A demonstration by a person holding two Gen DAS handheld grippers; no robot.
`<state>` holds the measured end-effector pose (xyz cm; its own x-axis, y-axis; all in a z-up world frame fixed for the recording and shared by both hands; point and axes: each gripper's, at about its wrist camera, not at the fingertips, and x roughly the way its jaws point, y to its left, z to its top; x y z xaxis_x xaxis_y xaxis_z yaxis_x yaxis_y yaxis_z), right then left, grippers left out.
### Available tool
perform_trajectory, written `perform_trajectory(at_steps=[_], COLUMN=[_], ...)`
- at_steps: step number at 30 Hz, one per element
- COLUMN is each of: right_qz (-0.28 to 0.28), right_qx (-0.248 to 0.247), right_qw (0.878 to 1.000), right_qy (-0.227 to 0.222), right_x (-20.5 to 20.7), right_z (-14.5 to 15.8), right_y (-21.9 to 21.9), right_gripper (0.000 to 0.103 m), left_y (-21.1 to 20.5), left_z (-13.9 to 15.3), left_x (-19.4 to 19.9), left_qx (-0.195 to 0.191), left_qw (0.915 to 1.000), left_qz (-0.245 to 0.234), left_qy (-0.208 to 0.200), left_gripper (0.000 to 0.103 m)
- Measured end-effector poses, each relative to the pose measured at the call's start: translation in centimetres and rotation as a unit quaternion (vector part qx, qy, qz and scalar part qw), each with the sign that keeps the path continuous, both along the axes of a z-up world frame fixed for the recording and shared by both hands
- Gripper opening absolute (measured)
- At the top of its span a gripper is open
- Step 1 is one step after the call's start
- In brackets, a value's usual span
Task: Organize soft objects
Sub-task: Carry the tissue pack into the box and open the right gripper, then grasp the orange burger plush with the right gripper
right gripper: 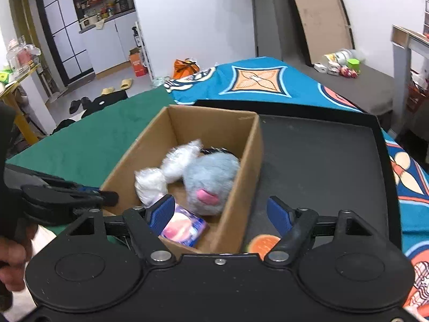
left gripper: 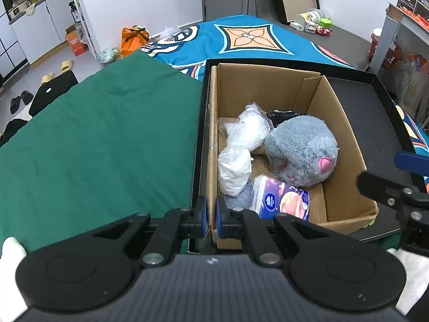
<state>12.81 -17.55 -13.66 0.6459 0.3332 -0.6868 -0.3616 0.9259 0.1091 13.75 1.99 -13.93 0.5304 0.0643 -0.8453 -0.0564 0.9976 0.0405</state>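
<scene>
A brown cardboard box (left gripper: pixel 270 145) stands open in the left part of a shallow black tray (left gripper: pixel 375 123), and the soft things lie inside it. The largest is a round grey plush toy (left gripper: pixel 301 150) with pink patches, resting against the box's right wall. To its left lie two crumpled white bundles in clear plastic wrap (left gripper: pixel 242 147), one behind the other, touching the plush. At the near end lies a purple printed packet (left gripper: pixel 281 201), partly over a piece of blue-grey fabric (left gripper: pixel 238 201). Something black (left gripper: pixel 281 115) shows behind the plush; what it is cannot be told.

The left hand-held gripper (left gripper: pixel 211 216) has its blue pads pressed together on the box's near-left wall, right at the near corner, pinching the cardboard. The right hand-held gripper (right gripper: pixel 221 213) stands spread over the box's near-right corner, one pad above the packet inside and the other over the tray outside, touching nothing. No earlier view is at hand to compare.

The tray sits on a bed where a green cloth (left gripper: pixel 107 139) meets a blue patterned cover (left gripper: pixel 241 37). An orange-and-green round thing (right gripper: pixel 261 242) lies on the tray just beside the box's near-right corner. Slippers (left gripper: pixel 57 71) and an orange bag (left gripper: pixel 134 39) sit on the floor beyond.
</scene>
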Motion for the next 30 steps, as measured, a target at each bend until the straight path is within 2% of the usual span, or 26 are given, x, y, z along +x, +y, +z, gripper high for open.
perform_trajectory(at_steps=[8,17,21,25,29,30], right_qz=[0.003,-0.001,0.004,0.003,0.012,0.014], right_qx=[-0.027,-0.018,-0.009,0.023,0.019,0.019], right_qw=[1.000,1.000,0.999,0.998,0.999,0.999], right_qy=[-0.001,0.022,0.037,0.055,0.048,0.047], right_x=[-0.7,0.0,0.5,1.0,1.1,1.1], right_z=[-1.2,-3.0,-4.3,-5.3,-6.0,-6.2], right_y=[-1.9,-3.8,-4.4,-4.9,-4.9,-4.9], right_gripper=[0.075,0.075,0.075,0.074,0.074,0.074], left_y=[-0.3,-1.3,-2.1,-2.7,-3.5,-3.7], left_z=[0.1,0.4,0.5,0.4,0.6,0.6], left_x=[0.2,0.6,0.9,1.1,1.1,1.0], left_qx=[0.008,0.038,0.058,0.068,0.082,0.087], left_qw=[1.0000,0.9992,0.9981,0.9970,0.9956,0.9952], left_qz=[0.000,-0.005,-0.017,-0.027,-0.039,-0.042], left_qy=[0.003,0.012,0.015,0.023,0.018,0.018], left_gripper=[0.006,0.007,0.011,0.027,0.047,0.048])
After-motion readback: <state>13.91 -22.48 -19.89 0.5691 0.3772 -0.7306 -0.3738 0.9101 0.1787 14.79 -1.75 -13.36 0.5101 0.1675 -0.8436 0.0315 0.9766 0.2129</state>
